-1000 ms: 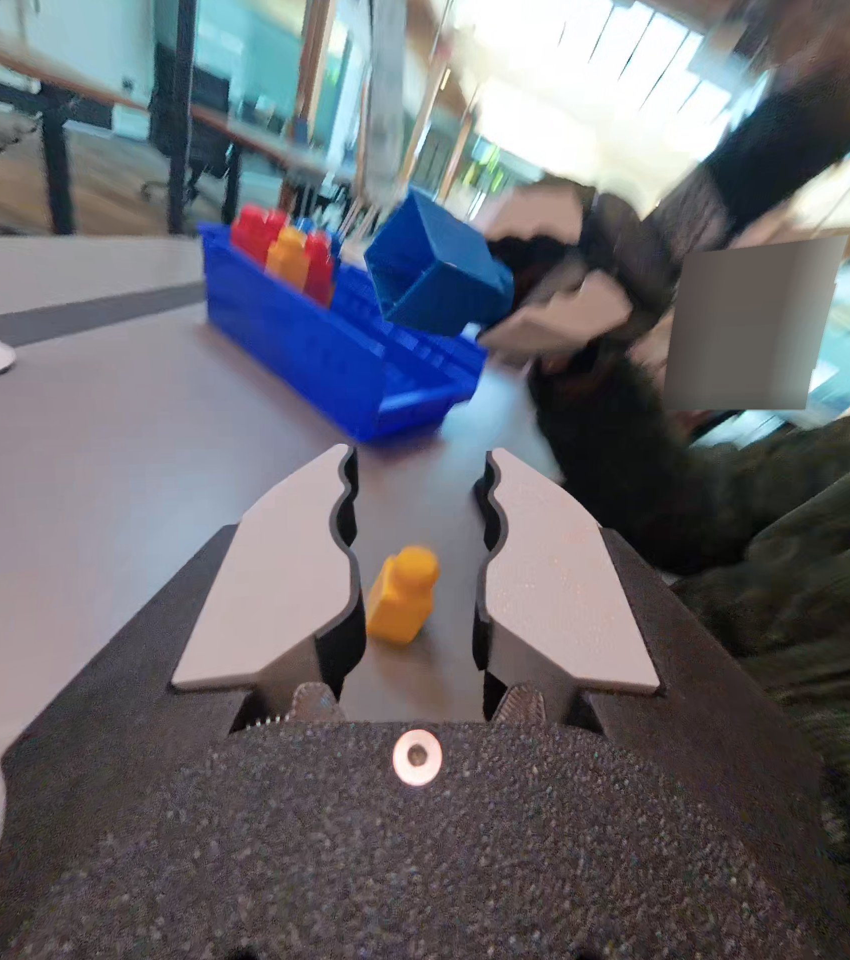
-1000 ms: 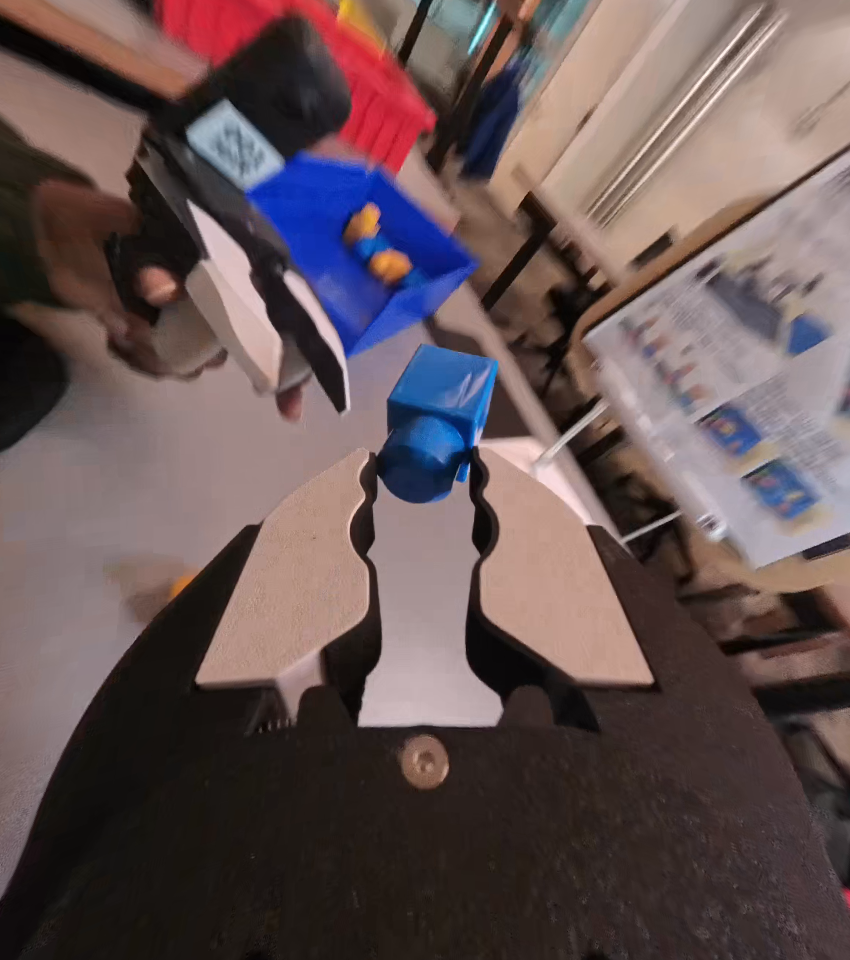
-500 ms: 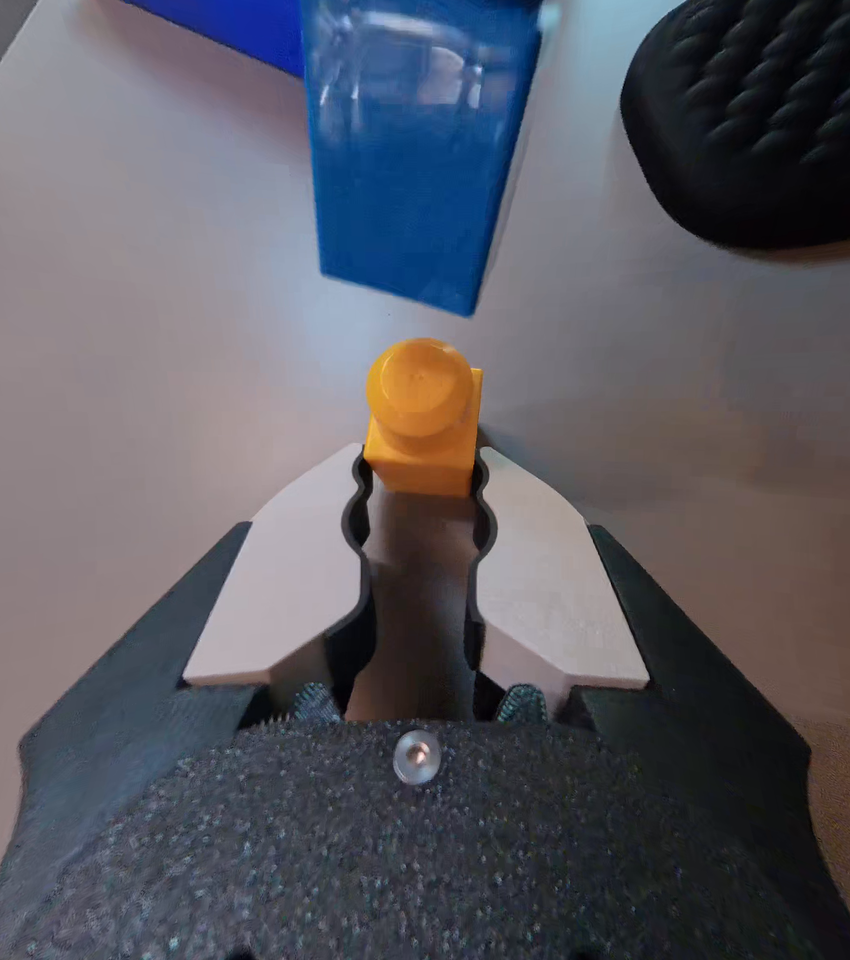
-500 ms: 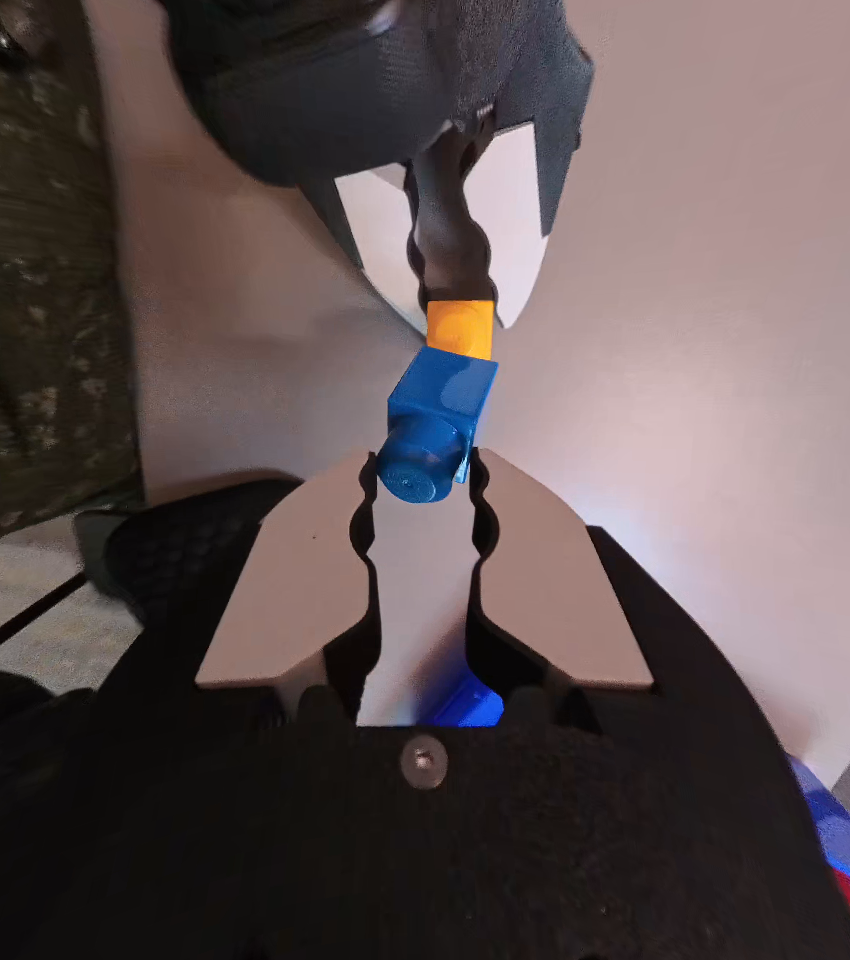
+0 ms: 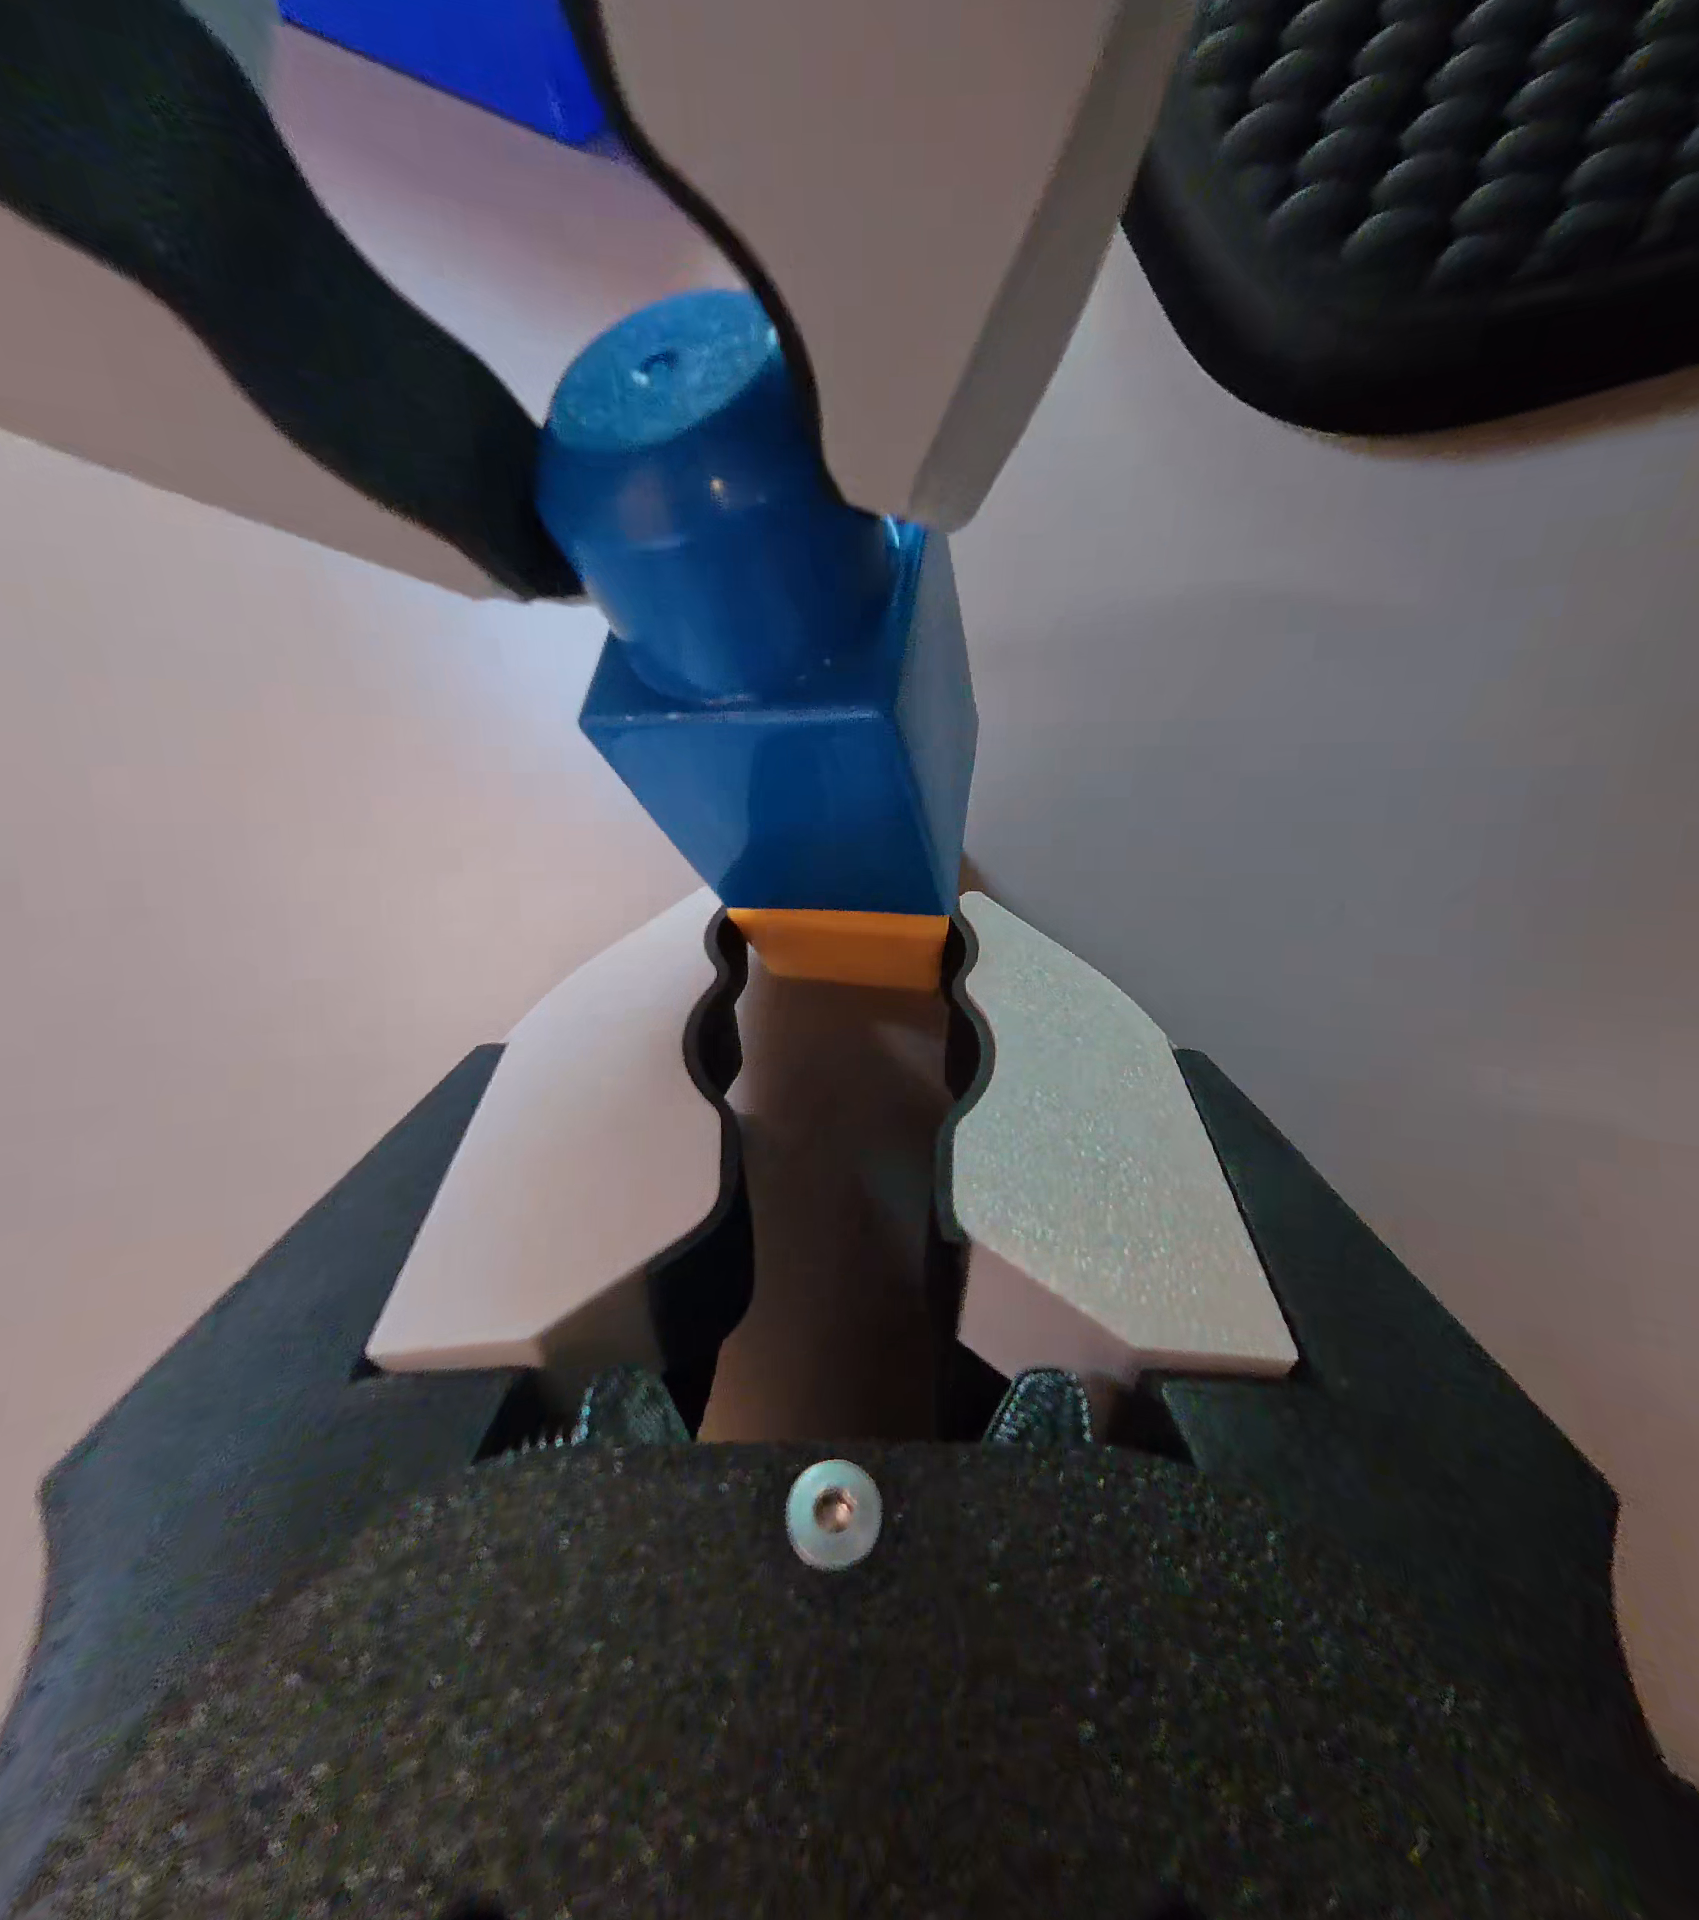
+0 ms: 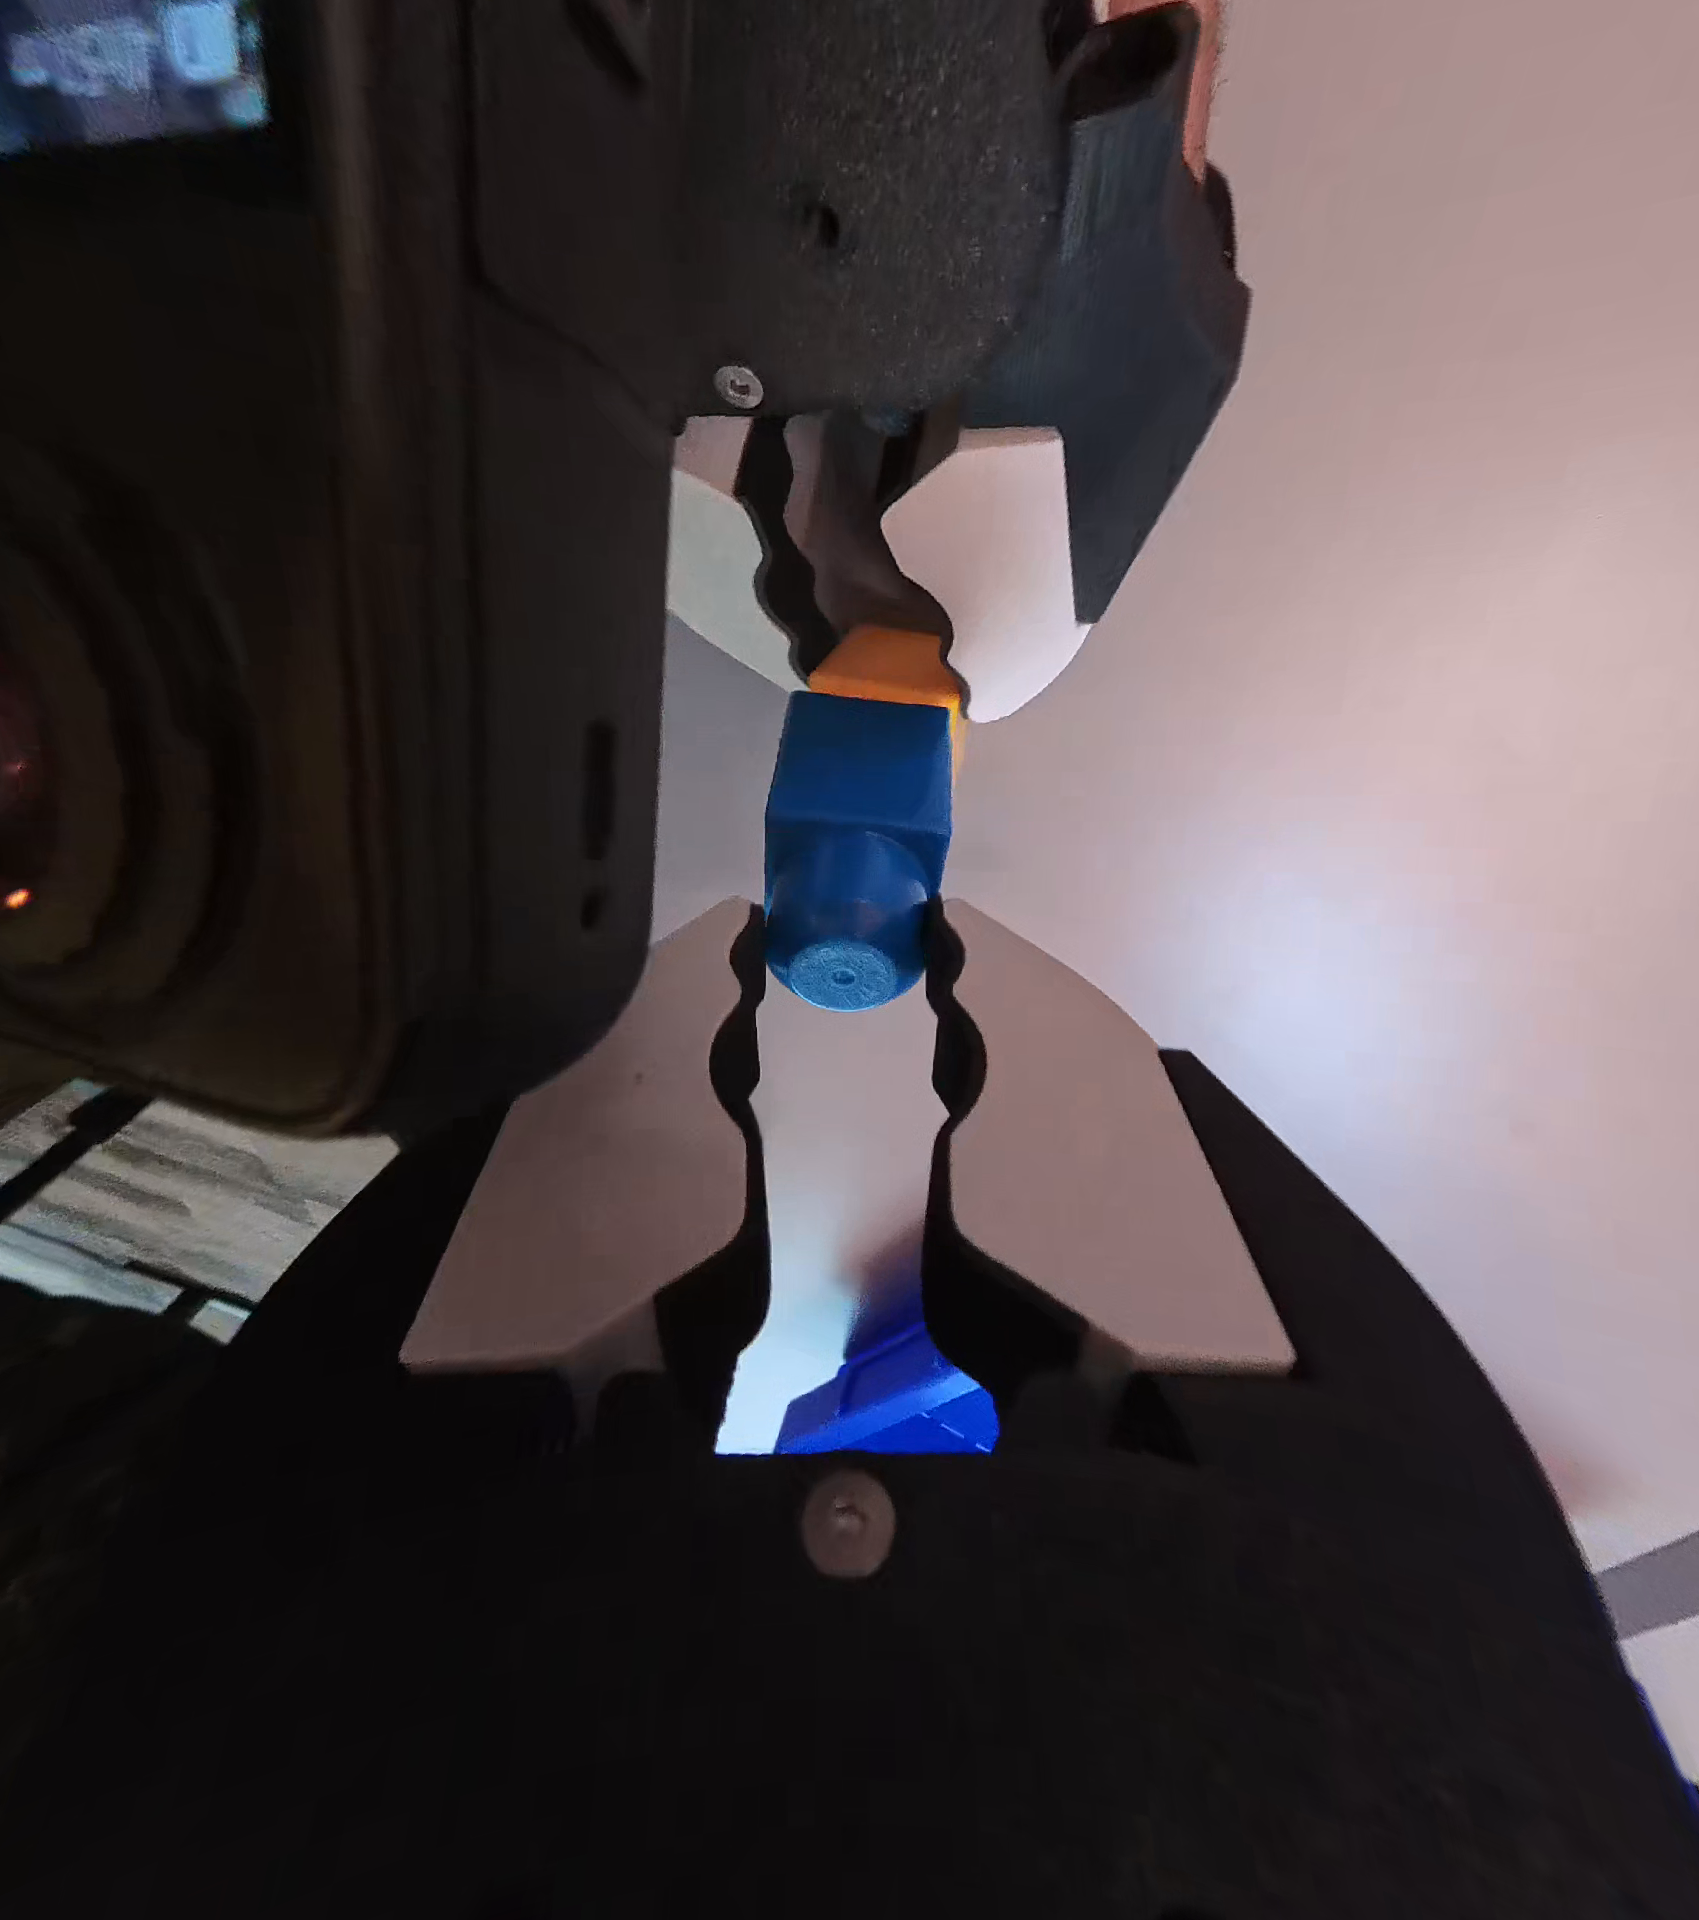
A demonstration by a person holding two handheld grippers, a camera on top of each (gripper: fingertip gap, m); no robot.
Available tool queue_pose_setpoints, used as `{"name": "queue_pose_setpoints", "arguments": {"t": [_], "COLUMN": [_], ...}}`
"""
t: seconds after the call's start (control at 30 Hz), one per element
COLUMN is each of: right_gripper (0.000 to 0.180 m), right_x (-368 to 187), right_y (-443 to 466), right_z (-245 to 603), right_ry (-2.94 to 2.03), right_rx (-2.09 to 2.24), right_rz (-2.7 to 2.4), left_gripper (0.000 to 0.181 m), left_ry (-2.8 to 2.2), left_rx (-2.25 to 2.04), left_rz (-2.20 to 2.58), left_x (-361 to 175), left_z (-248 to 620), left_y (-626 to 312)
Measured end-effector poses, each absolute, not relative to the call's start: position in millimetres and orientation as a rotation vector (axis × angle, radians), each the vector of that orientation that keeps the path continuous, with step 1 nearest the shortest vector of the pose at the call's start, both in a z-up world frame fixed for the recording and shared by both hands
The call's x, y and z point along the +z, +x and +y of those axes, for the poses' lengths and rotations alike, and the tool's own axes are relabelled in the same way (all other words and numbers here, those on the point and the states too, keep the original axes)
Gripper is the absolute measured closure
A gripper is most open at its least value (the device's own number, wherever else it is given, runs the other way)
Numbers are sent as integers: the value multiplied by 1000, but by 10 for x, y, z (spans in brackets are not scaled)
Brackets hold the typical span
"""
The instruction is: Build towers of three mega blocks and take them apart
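Left gripper [image 5: 840, 935] fingers closed on small orange plastic block [image 5: 840, 943], mostly hidden. Square blue plastic block with round stud [image 5: 783, 727] seated on orange, above pale surface [image 5: 201, 831]. Right gripper [image 6: 840, 940] fingers clamp stud. Blue bin [image 6: 886, 1397] cut off.

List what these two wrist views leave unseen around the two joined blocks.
- Orange block: stud hidden in both views by the blue block.
- Blue bin: only a sliver between the right claw fingers.
- Third block: none visible.
- Left claw body blocks that view's lower half.
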State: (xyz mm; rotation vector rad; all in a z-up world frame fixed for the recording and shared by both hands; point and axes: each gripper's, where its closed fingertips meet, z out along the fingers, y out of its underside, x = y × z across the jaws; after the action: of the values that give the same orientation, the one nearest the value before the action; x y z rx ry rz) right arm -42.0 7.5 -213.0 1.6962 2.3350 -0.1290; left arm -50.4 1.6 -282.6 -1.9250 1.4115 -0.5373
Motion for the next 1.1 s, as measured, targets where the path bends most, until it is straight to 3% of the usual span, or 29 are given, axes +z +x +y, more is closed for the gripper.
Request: {"name": "queue_pose_setpoints", "arguments": {"t": [0.4, 0.53, 0.7, 0.77, 0.87, 1.0, 1.1], "right_gripper": [148, 128, 120, 122, 145, 145, 145], "right_x": [-2143, -2103, -2086, -2138, -2203, -2255, -2257], "right_y": [-465, -511, -513, -535, -611, -602, -626], "right_z": [50, 1, 31, -15, -10, -57, -57], "right_ry": [1770, 1840, 2040, 2092, 2196, 2103, 2109], "right_rx": [-83, -268, -700, -895, -1021, -688, -667], "right_rz": [2472, 2563, 2602, 2596, 2620, 2811, 2787], "left_gripper": [144, 144, 145, 145, 145, 145, 145], "left_ry": [-1928, -1921, -1912, -1906, -1912, -1931, -1946], "left_rx": [-518, -522, -522, -518, -519, -519, -541], "left_rz": [1409, 1412, 1408, 1408, 1424, 1453, 1437], "left_x": [-2830, -2830, -2828, -2828, -2831, -2835, -2837], "left_z": [16, 15, 22, 32, 12, -17, -20], "left_y": [-506, -508, -521, -517, -507, -505, -515]}}
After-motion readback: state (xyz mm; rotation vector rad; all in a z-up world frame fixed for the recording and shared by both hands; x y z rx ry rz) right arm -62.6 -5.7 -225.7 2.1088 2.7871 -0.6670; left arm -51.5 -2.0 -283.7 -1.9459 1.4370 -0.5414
